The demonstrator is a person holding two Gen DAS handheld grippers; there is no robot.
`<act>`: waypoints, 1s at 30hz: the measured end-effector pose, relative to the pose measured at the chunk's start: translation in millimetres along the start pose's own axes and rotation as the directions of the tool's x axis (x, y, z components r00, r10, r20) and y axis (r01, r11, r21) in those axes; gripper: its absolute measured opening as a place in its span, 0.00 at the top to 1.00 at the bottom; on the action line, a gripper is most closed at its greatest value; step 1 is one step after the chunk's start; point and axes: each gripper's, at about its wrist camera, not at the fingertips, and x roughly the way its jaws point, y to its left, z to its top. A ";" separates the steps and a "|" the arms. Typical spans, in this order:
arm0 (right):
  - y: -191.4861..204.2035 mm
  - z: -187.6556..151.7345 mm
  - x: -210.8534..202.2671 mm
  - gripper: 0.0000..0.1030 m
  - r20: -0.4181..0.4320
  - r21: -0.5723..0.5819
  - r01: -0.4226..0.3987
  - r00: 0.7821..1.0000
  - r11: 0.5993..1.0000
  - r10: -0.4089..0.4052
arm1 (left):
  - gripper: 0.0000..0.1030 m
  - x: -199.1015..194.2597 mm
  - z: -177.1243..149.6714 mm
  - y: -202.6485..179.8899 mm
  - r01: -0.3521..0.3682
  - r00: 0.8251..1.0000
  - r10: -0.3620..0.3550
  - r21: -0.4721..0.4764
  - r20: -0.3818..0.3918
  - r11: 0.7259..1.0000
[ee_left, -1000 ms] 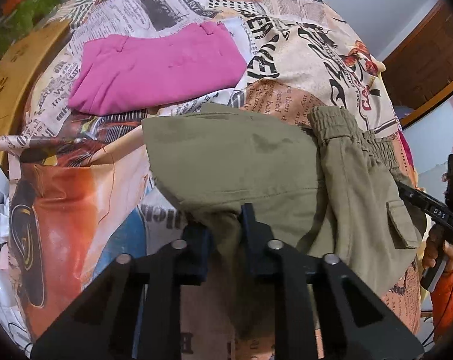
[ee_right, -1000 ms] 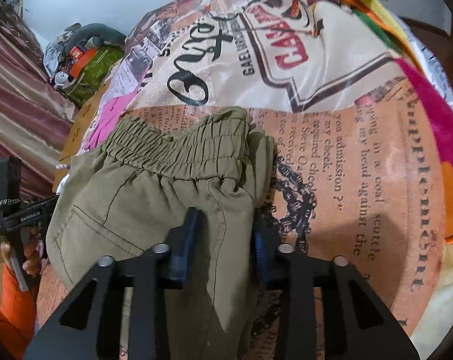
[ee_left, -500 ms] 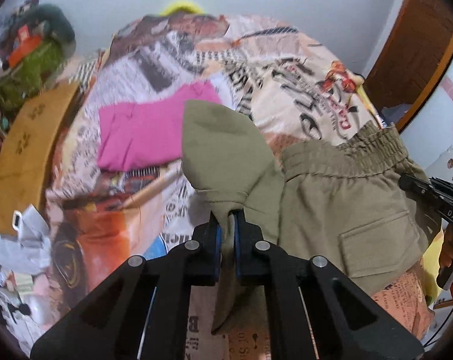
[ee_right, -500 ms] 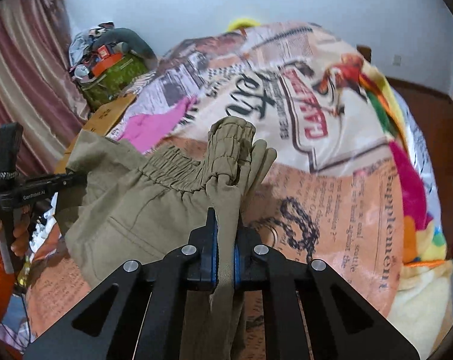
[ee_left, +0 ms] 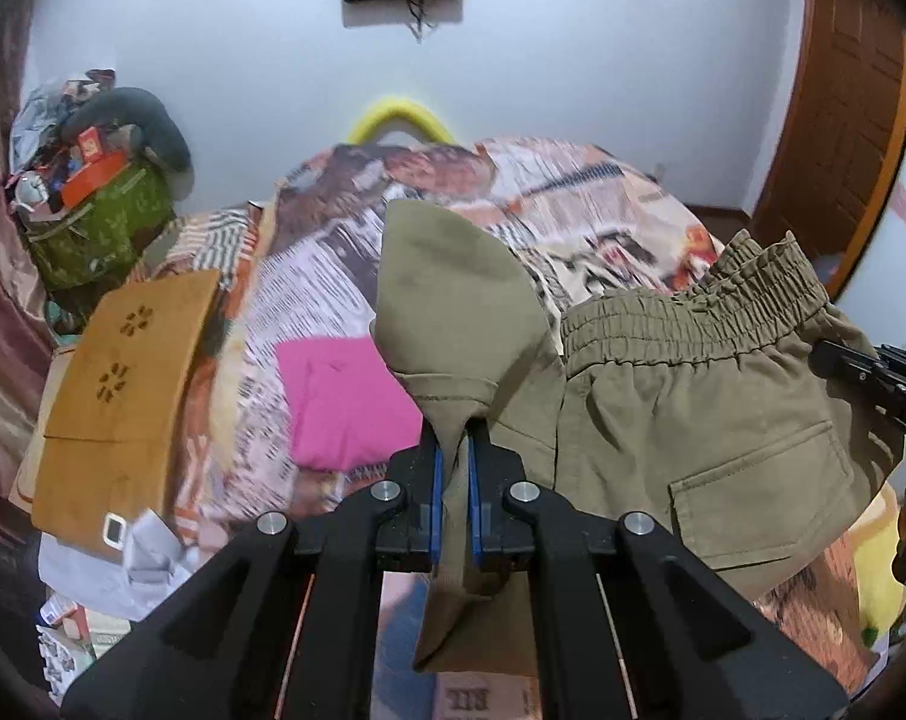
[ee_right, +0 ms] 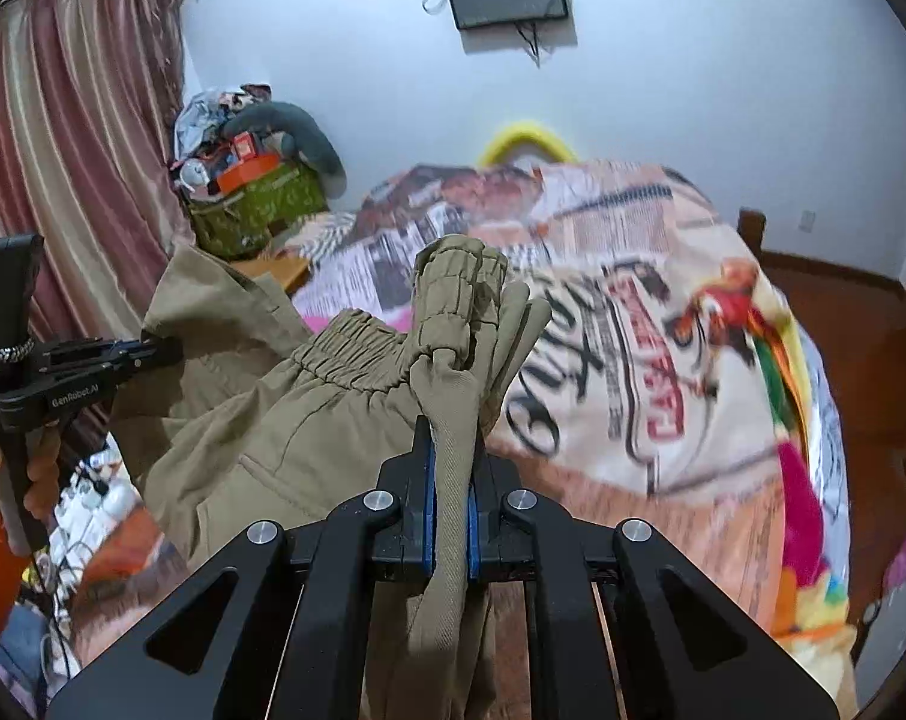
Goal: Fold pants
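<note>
Both grippers are clamping olive-green cargo pants and holding them in the air above a bed covered by a newspaper-print bedspread. Seen from the left wrist, the left gripper is pinching a bunched corner of fabric tightly between its blue pads, with a flap standing up above the jaws and a tail hanging below. The garment is stretching sideways from there to the right, its elastic waistband along the upper edge and a flap pocket facing the camera. The right gripper is squeezing the gathered waistband end. A folded pink garment is lying on the bedspread, partly hidden behind the olive cloth. The lower part of the pants is cut off from view, and the bedspread is blurring.
</note>
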 end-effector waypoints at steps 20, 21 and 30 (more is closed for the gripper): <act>42.2 77.3 124.4 0.94 0.032 -0.045 -0.004 0.999 0.999 0.006 | 0.94 102.7 62.0 104.1 -0.138 0.990 0.137 -0.112 -0.016 0.984; 42.2 78.9 133.2 0.94 0.026 -0.044 -0.004 1.000 0.999 0.005 | 0.94 112.4 63.4 108.9 -0.143 0.990 0.141 -0.116 -0.025 0.983; 42.2 61.2 206.7 0.94 -0.065 -0.059 0.018 0.998 0.998 -0.022 | 0.93 199.9 40.1 134.0 -0.208 0.974 0.193 -0.134 -0.116 0.969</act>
